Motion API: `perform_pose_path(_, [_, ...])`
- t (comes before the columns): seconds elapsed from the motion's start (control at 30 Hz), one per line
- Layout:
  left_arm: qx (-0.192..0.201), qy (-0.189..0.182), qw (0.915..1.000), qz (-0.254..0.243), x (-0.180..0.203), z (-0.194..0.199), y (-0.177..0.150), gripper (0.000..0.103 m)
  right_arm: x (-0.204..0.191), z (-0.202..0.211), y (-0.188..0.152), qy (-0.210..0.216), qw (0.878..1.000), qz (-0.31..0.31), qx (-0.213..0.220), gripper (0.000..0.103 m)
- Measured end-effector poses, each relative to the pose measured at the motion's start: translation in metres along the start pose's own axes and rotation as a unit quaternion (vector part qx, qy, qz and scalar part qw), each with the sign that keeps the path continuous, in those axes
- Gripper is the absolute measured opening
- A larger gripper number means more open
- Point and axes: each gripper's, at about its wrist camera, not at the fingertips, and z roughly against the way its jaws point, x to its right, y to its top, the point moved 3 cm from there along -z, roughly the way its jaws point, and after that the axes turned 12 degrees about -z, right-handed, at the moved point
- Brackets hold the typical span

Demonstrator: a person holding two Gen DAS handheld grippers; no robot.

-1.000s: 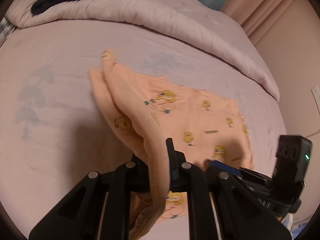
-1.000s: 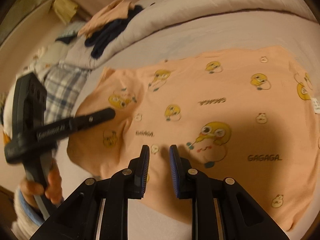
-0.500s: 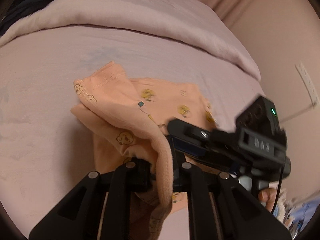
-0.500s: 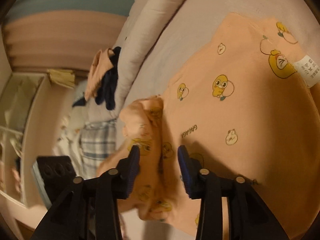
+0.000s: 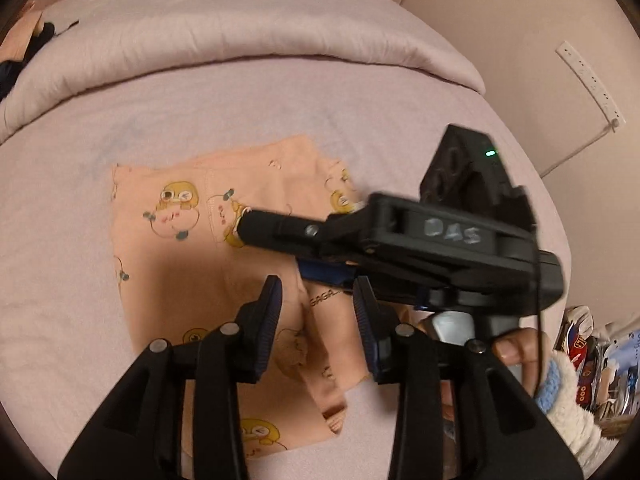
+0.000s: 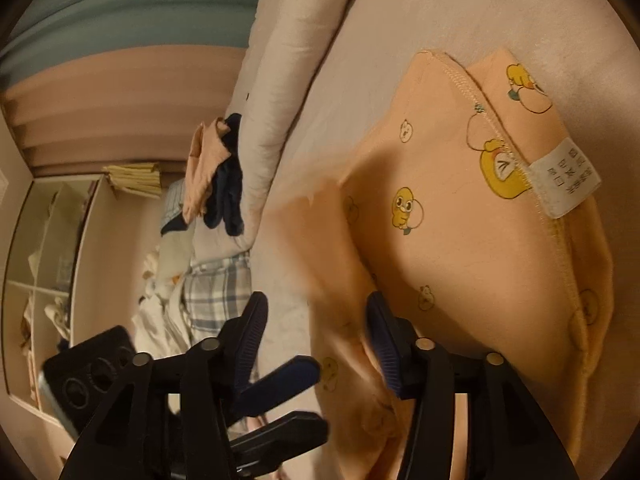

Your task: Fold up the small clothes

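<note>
Both pairs of fingers were parting: the left gripper (image 5: 316,320) had its jaws opening, pads clear of the cloth beneath them, and the right gripper (image 6: 316,332) was opening too, one pad brushing the fabric edge but nothing pinched between them. And there was the shirt (image 5: 168,240), peach with yellow chicks, lying on the bed (image 5: 60,280) as a partly folded block, a flap doubled over so the seam and white label (image 6: 564,178) showed on top. Seen from the left wrist, the shirt ran away from the left fingers towards the rolled duvet (image 5: 240,40), its long axis roughly along the line those fingers pointed, with the near hem directly under them. The right gripper reached across the shirt from the right, its tips over the middle of the cloth. So the left looked the nearer to the near hem, the right better placed for the far part. From the right wrist view the fold sat just ahead and to the right of the fingers, well short of the duvet. The next fold would likely turn on catching that near hem cleanly; the loose ridge of cloth beside the left pads could bunch.
</note>
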Motion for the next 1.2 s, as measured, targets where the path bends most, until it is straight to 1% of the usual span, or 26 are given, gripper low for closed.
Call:
perform_pose_path(0.07, [0.003,0.005,1.0000,0.005,-0.006,0.006,-0.005,0.039,0.002,0.000,0.001,-0.011,1.000,0.003,-0.006,0.053])
perform_pose_path(0.13, [0.002,0.017,0.9996,0.023,-0.021,0.011,-0.017,0.041,0.002,-0.004,-0.001,-0.021,1.000,0.014,-0.010,0.053])
perform_pose_path(0.23, [-0.004,0.026,0.9978,0.060,-0.047,0.017,-0.040,0.041,-0.002,-0.011,-0.004,-0.057,0.997,0.048,-0.010,0.053])
perform_pose_path(0.3, [-0.009,0.031,0.9949,0.096,-0.070,0.022,-0.062,0.041,-0.006,-0.015,-0.007,-0.090,0.992,0.087,-0.002,0.052])
perform_pose_path(0.33, [-0.012,0.032,0.9931,0.112,-0.079,0.023,-0.070,0.041,-0.010,-0.018,-0.009,-0.112,0.988,0.110,0.009,0.041])
perform_pose_path(0.37, [-0.013,0.031,0.9915,0.126,-0.085,0.024,-0.077,0.041,-0.013,-0.021,-0.010,-0.135,0.981,0.135,0.017,0.027])
perform_pose_path(0.43, [-0.011,0.027,0.9877,0.153,-0.098,0.027,-0.094,0.041,-0.017,-0.023,-0.010,-0.165,0.971,0.168,0.036,0.013])
perform_pose_path(0.47, [-0.011,0.025,0.9865,0.162,-0.101,0.027,-0.100,0.041,-0.020,-0.022,-0.010,-0.175,0.967,0.181,0.044,0.011])
perform_pose_path(0.57, [-0.007,0.014,0.9835,0.180,-0.104,0.028,-0.115,0.041,-0.034,-0.010,-0.009,-0.180,0.958,0.212,0.067,0.009])
perform_pose_path(0.67, [-0.007,-0.001,0.9829,0.184,-0.100,0.023,-0.120,0.041,-0.047,0.010,-0.004,-0.189,0.950,0.233,0.085,0.009])
perform_pose_path(0.73, [-0.007,-0.009,0.9831,0.183,-0.093,0.020,-0.118,0.041,-0.051,0.025,0.000,-0.205,0.943,0.244,0.098,0.009])
perform_pose_path(0.8, [-0.008,-0.015,0.9833,0.181,-0.089,0.015,-0.116,0.041,-0.046,0.038,0.008,-0.234,0.933,0.245,0.120,0.009])
perform_pose_path(0.87, [-0.010,-0.021,0.9832,0.181,-0.086,0.013,-0.116,0.041,-0.037,0.042,0.015,-0.256,0.927,0.241,0.129,0.009])
perform_pose_path(0.9, [-0.011,-0.023,0.9833,0.180,-0.085,0.012,-0.116,0.041,-0.027,0.041,0.021,-0.267,0.927,0.233,0.121,0.009])
perform_pose_path(0.93, [-0.012,-0.024,0.9838,0.177,-0.083,0.009,-0.115,0.041,-0.019,0.037,0.025,-0.272,0.930,0.225,0.105,0.009])
perform_pose_path(0.97, [-0.013,-0.025,0.9842,0.175,-0.081,0.009,-0.115,0.041,-0.012,0.034,0.028,-0.280,0.929,0.221,0.102,0.009])
perform_pose_path(1.03, [-0.017,-0.028,0.9844,0.173,-0.079,0.008,-0.117,0.041,-0.005,0.032,0.033,-0.292,0.923,0.224,0.111,0.009])
perform_pose_path(1.07, [-0.017,-0.029,0.9844,0.173,-0.078,0.006,-0.116,0.041,-0.004,0.031,0.034,-0.286,0.926,0.217,0.113,0.009])
perform_pose_path(1.1, [-0.017,-0.031,0.9845,0.172,-0.077,0.007,-0.117,0.041,-0.001,0.032,0.036,-0.275,0.933,0.204,0.116,0.009])
perform_pose_path(1.13, [-0.018,-0.031,0.9845,0.172,-0.076,0.004,-0.114,0.042,-0.001,0.033,0.035,-0.268,0.935,0.200,0.119,0.012])
perform_pose_path(1.17, [-0.019,-0.031,0.9844,0.172,-0.076,0.003,-0.114,0.043,-0.002,0.034,0.034,-0.266,0.935,0.201,0.123,0.012])
perform_pose_path(1.2, [-0.019,-0.030,0.9844,0.172,-0.077,0.005,-0.118,0.044,-0.004,0.035,0.032,-0.270,0.932,0.206,0.127,0.012])
